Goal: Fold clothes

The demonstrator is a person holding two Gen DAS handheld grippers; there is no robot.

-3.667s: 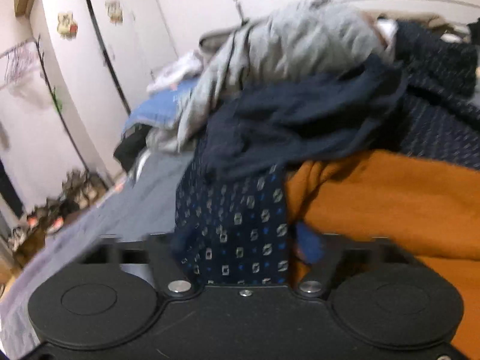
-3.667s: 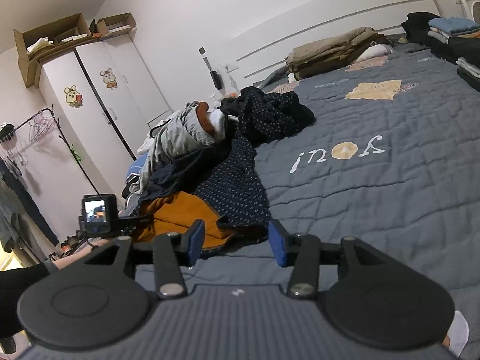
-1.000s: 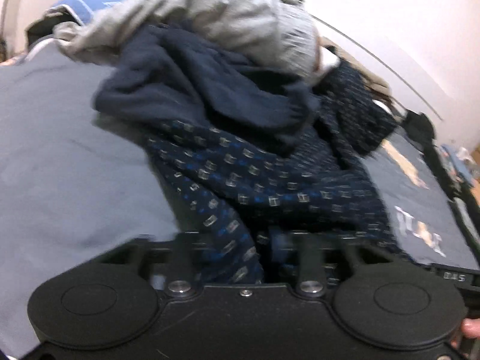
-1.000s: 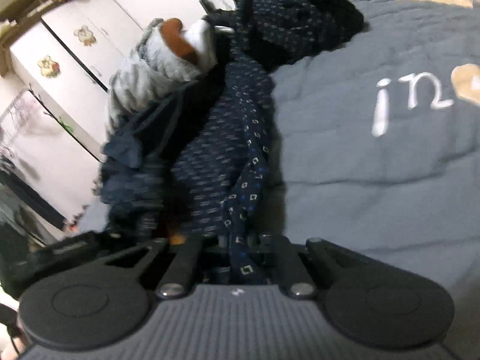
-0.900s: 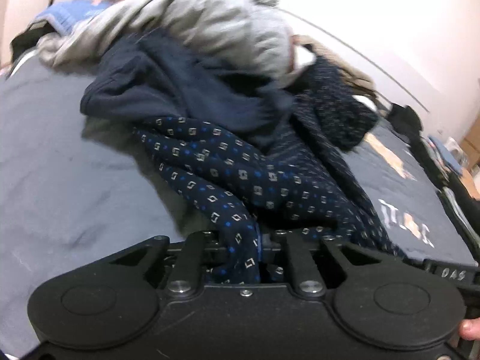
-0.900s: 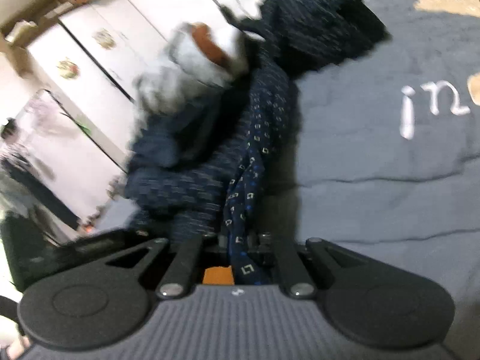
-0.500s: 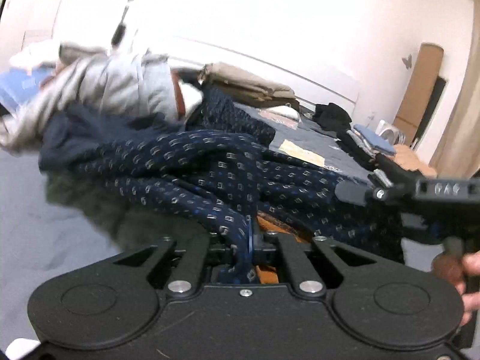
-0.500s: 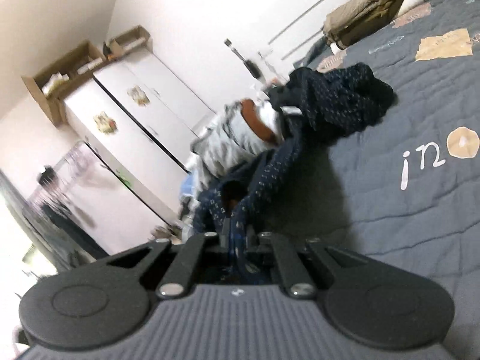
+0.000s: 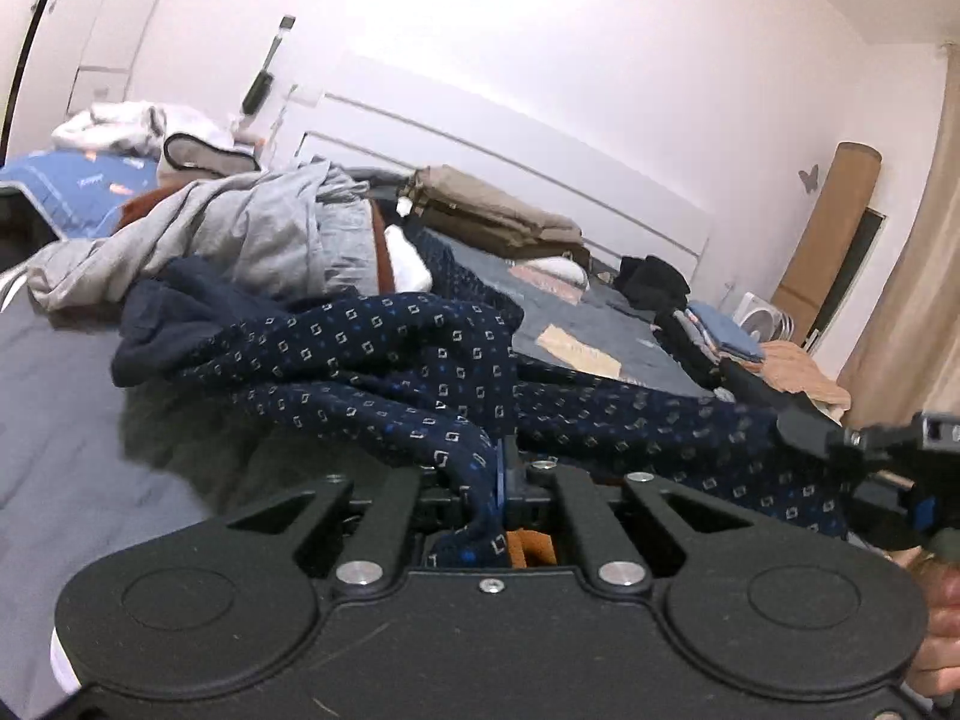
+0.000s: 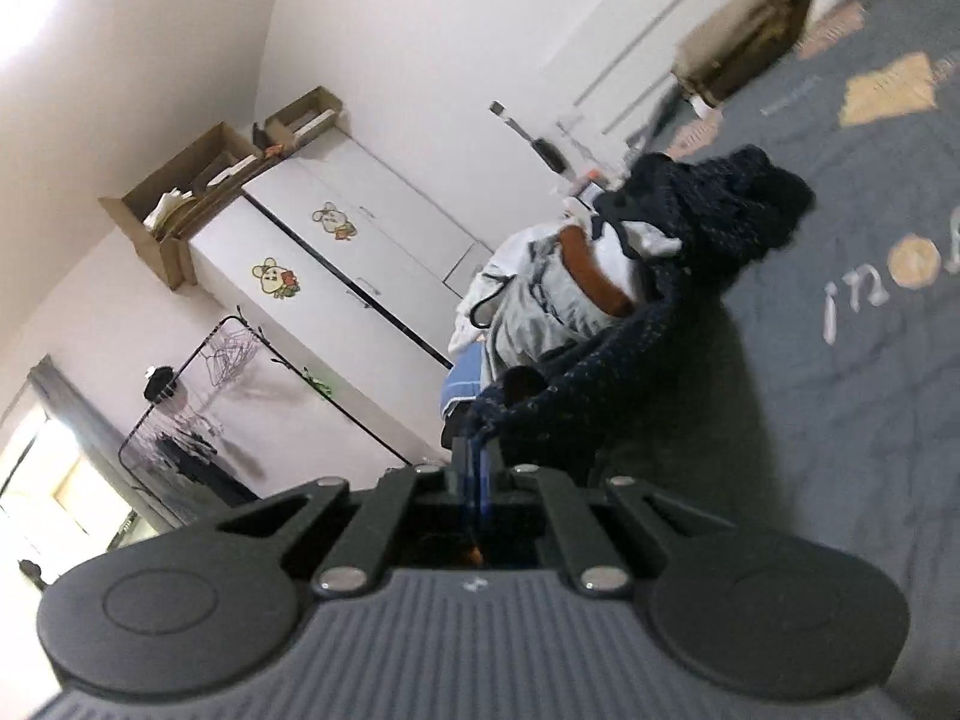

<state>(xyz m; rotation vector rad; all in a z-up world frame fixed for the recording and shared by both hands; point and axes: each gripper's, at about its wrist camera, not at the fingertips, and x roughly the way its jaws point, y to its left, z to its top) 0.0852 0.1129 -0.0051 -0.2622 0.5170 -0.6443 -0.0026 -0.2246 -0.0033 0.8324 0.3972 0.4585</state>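
A navy patterned garment [image 9: 372, 360] with small squares hangs stretched above the grey bed [image 9: 48, 432]. My left gripper [image 9: 501, 468] is shut on one edge of it. My right gripper [image 10: 474, 456] is shut on another edge of the same garment [image 10: 576, 390]; it also shows at the right of the left wrist view [image 9: 798, 420], holding the cloth taut. The garment trails back to a pile of clothes [image 9: 240, 240] with a grey piece and a plain navy piece [image 9: 162, 324]. An orange cloth [image 9: 528, 546] shows below the left jaws.
Folded beige bedding [image 9: 498, 222] lies by the headboard. Stacks of folded clothes [image 9: 714, 336] sit at the bed's far right. A white wardrobe [image 10: 360, 276] and a clothes rack [image 10: 198, 414] stand left of the bed. The grey quilt [image 10: 870, 390] spreads to the right.
Both grippers have lifted the patterned garment higher off the pile and drawn it out between them. The views have tilted up toward the walls.
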